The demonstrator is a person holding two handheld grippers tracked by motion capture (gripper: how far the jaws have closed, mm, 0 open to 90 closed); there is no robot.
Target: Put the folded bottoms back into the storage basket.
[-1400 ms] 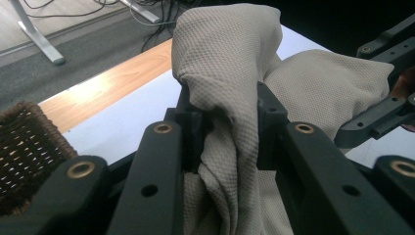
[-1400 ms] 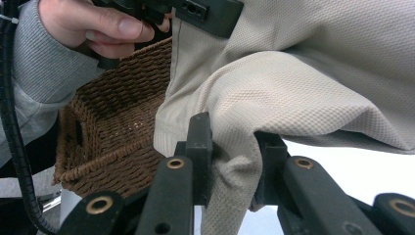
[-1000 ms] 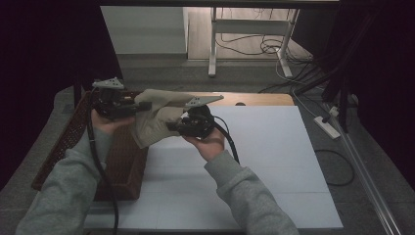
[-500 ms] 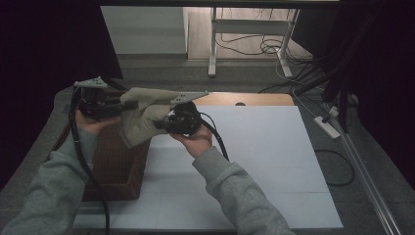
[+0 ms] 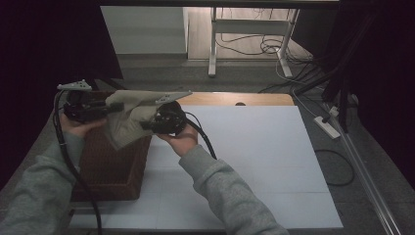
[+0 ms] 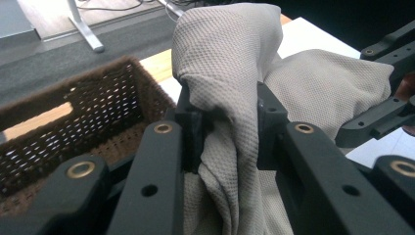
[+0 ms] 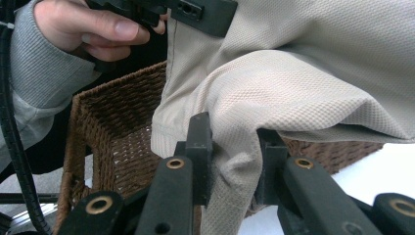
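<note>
Grey ribbed-cuff sleeves (image 5: 222,183) cover both forearms. Each tool, left tool (image 6: 226,125) and right tool (image 7: 234,149), has black jaws with brass-coloured rivets, a grey triangular plate and a black cable (image 5: 73,171).

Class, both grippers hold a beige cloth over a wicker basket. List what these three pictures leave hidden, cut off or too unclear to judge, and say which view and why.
- Basket floor: high view, covered by the cloth and dark shadow; left gripper view, blocked by jaws.
- Cloth's full shape and lower edge: bunched in all views, cut off at the bottom in both gripper views.
- Left gripper and right gripper pad faces: wrapped in cloth.
- Small dark spot on the wooden strip: too small to identify.
</note>
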